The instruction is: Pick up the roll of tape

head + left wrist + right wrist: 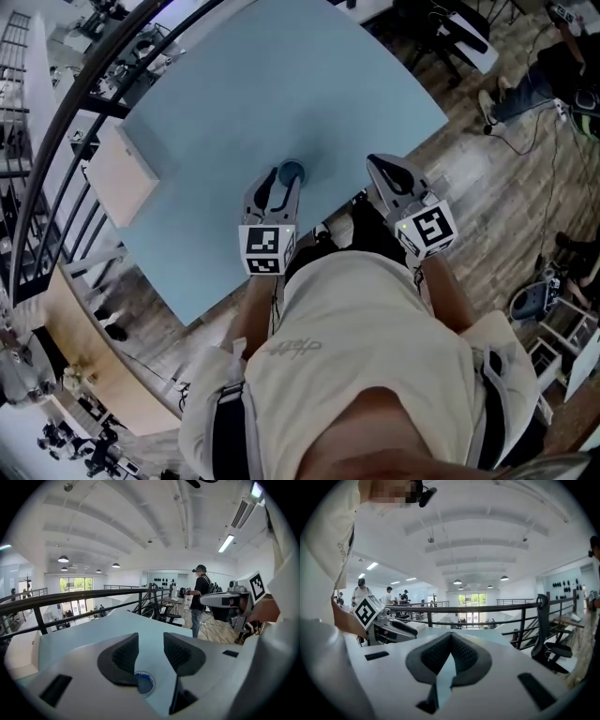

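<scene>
Tape roll (292, 172) lies flat on the light blue bench (281, 84), hole up, so it has no long axis to line up with. It sits right at the tips of the left tongs (279, 183) and well apart from the right tongs (380, 167), so the left is clearly nearer. In the left gripper view the roll (144, 682) shows low in the gap, below the pads and close under the left-hand one, not yet between them. Left tongs (150, 641) are spread and hold nothing, pointing nearly level across the bench. They likely need to tip or drop down onto the roll. Right tongs (451, 637) are pressed together at the tips and empty, held off to the side near the bench edge.
</scene>
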